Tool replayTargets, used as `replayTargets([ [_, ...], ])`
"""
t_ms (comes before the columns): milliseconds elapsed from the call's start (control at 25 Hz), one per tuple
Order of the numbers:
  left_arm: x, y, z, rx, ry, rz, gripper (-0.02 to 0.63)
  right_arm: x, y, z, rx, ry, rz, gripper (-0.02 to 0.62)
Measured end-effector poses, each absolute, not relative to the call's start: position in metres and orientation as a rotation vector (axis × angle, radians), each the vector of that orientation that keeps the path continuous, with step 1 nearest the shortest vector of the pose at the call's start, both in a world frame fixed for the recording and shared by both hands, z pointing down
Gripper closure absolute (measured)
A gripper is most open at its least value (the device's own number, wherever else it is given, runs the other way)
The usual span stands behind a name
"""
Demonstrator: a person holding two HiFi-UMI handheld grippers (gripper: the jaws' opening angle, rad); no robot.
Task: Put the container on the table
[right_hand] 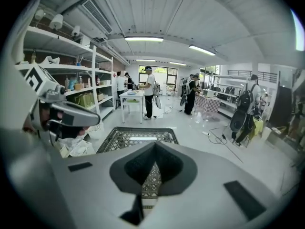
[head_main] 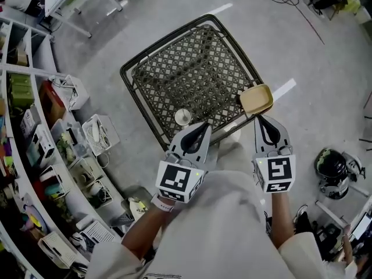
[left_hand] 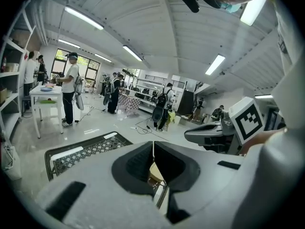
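1. Bench. The bench [head_main: 186, 74] is a dark lattice-top frame standing on the grey floor, directly ahead of the person. Shelving [head_main: 35, 138] loaded with boxes and baskets curves along the left. It is well apart from the bench and plays no part in the task.

2. Left tool. The left tool [head_main: 200, 131] hangs over the near edge of the bench. Its jaws are pressed together at the tips and grip nothing. Only a sliver of tan, probably the container, shows through the gap beneath them in the left gripper view.

3. Right tool. The right tool [head_main: 263, 124] points at the near right corner of the bench, just short of the container. Its jaws also meet at the tips and are empty, with only lattice visible through the gap behind them.

4. Container. The container [head_main: 256, 99] is a shallow tan tray resting at the right corner of the bench, against the rim. How much of it overhangs cannot be determined. Neither tool touches it, so placement appears complete, and both tools are likely held back to leave it undisturbed.

5. Other item. A small round metal object [head_main: 182, 117] sits on the lattice near the front edge, beside the left tool.
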State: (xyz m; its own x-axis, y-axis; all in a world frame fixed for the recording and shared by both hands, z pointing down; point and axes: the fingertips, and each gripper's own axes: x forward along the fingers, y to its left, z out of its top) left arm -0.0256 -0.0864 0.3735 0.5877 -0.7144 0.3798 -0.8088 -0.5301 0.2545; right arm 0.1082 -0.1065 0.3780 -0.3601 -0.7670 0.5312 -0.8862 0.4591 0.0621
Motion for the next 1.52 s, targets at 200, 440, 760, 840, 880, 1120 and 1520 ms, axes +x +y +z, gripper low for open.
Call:
replayTargets([
  [200, -0.035, -0.088, 0.350, 2.465, -1.274, 0.289, 0.575, 0.116, -0.093, 0.343, 1.464, -2.252, 0.283, 0.578],
  [440, -0.046, -0.089, 0.328, 2.497, -1.325, 0.240, 0.575, 0.116, -0.084, 0.301, 1.504, -2.336, 0.184, 0.578],
  [760, -0.053, -0.080, 0.301, 2.564, -1.352, 0.223, 0.575, 0.126, -0.071, 0.274, 1.618, -2.372, 0.156, 0.578],
  [840, -0.055, -0.077, 0.295, 2.582, -1.357, 0.223, 0.575, 0.126, -0.070, 0.274, 1.634, -2.382, 0.170, 0.578],
  [880, -0.056, -0.077, 0.291, 2.589, -1.362, 0.221, 0.575, 0.126, -0.070, 0.275, 1.638, -2.389, 0.172, 0.578],
  [1120, -0.060, -0.075, 0.280, 2.598, -1.387, 0.186, 0.575, 0.116, -0.071, 0.272, 1.622, -2.433, 0.175, 0.578],
  [1520, -0.064, -0.071, 0.276, 2.587, -1.395, 0.173, 0.575, 0.111, -0.066, 0.271, 1.603, -2.462, 0.185, 0.578],
])
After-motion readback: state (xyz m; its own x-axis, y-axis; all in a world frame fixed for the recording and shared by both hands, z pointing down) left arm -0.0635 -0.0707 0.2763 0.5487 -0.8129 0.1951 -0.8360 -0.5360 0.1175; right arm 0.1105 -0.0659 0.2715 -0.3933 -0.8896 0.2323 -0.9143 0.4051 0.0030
